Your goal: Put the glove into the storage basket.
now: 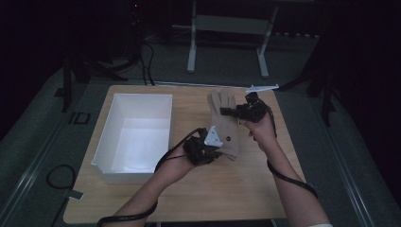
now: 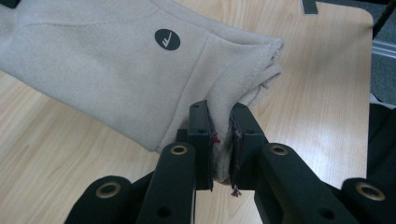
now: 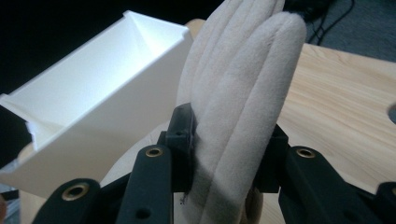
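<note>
The left hand-held gripper [image 2: 219,140] has its jaws drawn narrow on the cuff edge of a beige fleece glove [image 2: 116,70], a fold of cloth pinched between them; the left gripper view alone shows the small round black patch with a white tick [image 2: 167,39] near that cuff. The right hand-held gripper [image 3: 231,144] is clamped across the glove's padded fingers [image 3: 243,93], which stand up between its jaws in the right gripper view. From the high view the glove [image 1: 226,124] stretches between both hand-held grippers, left [image 1: 208,150] and right [image 1: 236,112], over the far right part of the light wooden counter [image 1: 227,189]. An open white rectangular box [image 1: 135,137] sits along the counter's left edge, well apart from the glove.
</note>
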Tool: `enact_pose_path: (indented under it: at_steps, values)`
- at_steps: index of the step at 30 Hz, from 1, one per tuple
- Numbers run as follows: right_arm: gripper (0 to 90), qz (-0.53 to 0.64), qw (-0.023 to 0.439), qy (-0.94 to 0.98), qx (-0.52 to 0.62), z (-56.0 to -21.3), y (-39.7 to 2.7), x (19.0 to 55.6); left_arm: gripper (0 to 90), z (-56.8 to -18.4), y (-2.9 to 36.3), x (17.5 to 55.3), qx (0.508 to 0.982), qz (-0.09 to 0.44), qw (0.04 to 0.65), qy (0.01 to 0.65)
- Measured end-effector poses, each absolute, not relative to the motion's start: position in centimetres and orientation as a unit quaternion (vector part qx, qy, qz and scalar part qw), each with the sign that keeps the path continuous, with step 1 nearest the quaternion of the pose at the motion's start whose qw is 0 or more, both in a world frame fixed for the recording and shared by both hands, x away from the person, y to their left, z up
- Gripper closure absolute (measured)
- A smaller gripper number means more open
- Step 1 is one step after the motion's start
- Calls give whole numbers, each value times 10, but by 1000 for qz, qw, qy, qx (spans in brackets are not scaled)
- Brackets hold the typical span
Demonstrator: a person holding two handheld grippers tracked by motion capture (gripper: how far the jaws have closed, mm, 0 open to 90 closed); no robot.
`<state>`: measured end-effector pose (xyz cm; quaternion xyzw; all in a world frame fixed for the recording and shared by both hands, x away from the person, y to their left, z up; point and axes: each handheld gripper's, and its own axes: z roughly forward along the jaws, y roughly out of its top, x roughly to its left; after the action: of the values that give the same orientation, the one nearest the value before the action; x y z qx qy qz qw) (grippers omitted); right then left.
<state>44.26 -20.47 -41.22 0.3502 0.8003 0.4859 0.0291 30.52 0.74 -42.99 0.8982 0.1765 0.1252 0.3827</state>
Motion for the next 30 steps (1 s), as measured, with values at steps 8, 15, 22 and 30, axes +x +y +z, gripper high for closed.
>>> enact_pose_path:
  at_steps: [8, 15, 22, 30]
  values:
    - [656, 489, 26, 802, 341, -400, -186, 443, 818, -419, 28, 303, 895, 127, 385, 186]
    - [656, 494, 21, 805, 329, -390, -166, 441, 819, -410, 50, 295, 893, 138, 380, 196]
    - [655, 497, 17, 810, 309, -381, -135, 438, 819, -404, 70, 289, 893, 143, 375, 205]
    - [655, 499, 7, 814, 297, -377, -108, 438, 819, -399, 95, 281, 892, 152, 364, 218]
